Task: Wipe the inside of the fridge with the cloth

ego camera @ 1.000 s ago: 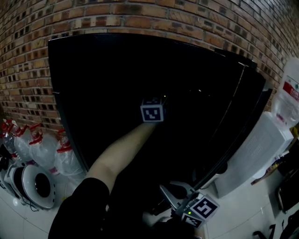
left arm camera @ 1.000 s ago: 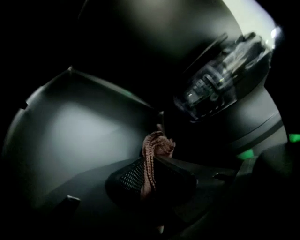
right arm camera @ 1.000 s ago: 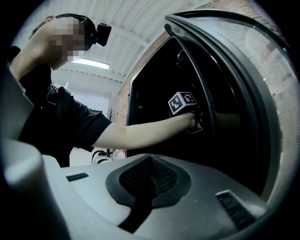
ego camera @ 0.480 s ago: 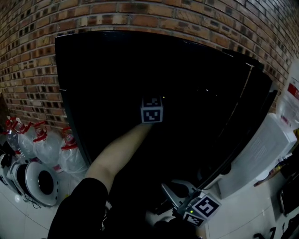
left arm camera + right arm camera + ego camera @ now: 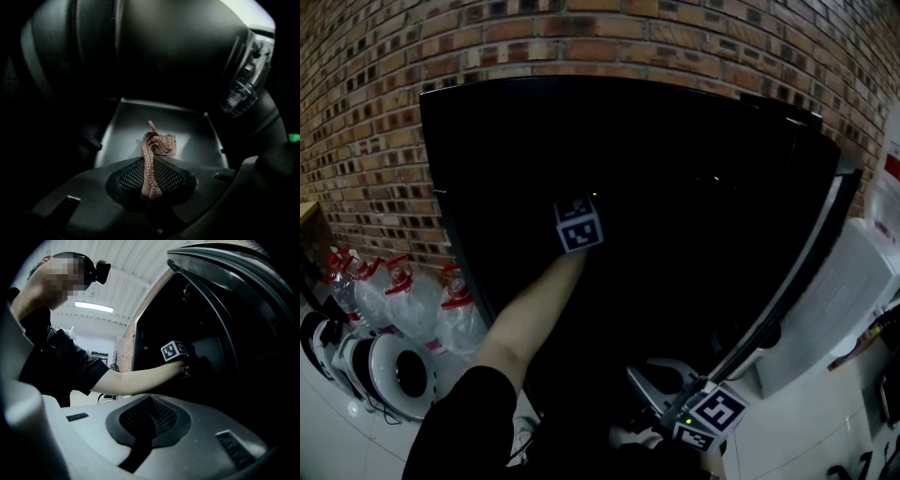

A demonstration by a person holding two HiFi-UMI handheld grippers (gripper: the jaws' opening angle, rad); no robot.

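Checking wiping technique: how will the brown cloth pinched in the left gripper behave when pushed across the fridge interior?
Probably floppy: the cloth bunches and folds above the left gripper, so it should crumple rather than push flat. Its knitted texture likely drags instead of sliding. Only a narrow strip looks pinched, so it might tug loose.

Inside: the fridge (image 5: 675, 206) before me is near black.
Source: ceiling lamp (image 5: 93, 307) glares bright.
Edges: my views bend, corners go dark.
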